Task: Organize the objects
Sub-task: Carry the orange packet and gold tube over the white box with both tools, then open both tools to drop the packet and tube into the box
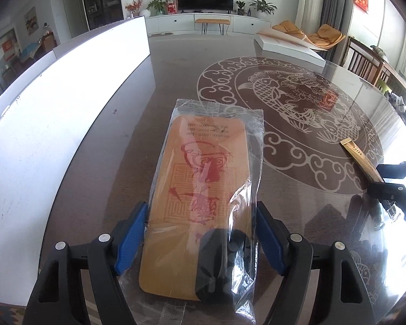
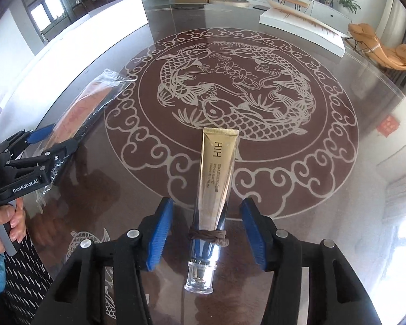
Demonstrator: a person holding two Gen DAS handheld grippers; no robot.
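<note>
In the left wrist view, the left tongs point(image 1: 201, 230) hold a bagged orange card point(image 1: 200, 189) by its sides, raised over the desk point(image 1: 138, 135); where it belongs is not shown. In the right wrist view, the right tongs point(image 2: 207, 230) stand wide around a gold tube point(image 2: 213, 189) lying on the desk, pads clear of it, so sorting looks barely begun. The white boxes point(image 2: 300, 24) are glare-washed, their contents hidden.

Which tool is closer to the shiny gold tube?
Right. The right tool has the gold tube lying between its open fingers, not yet squeezed. The left tool is off to the side, gripping the plastic-wrapped orange card.
</note>
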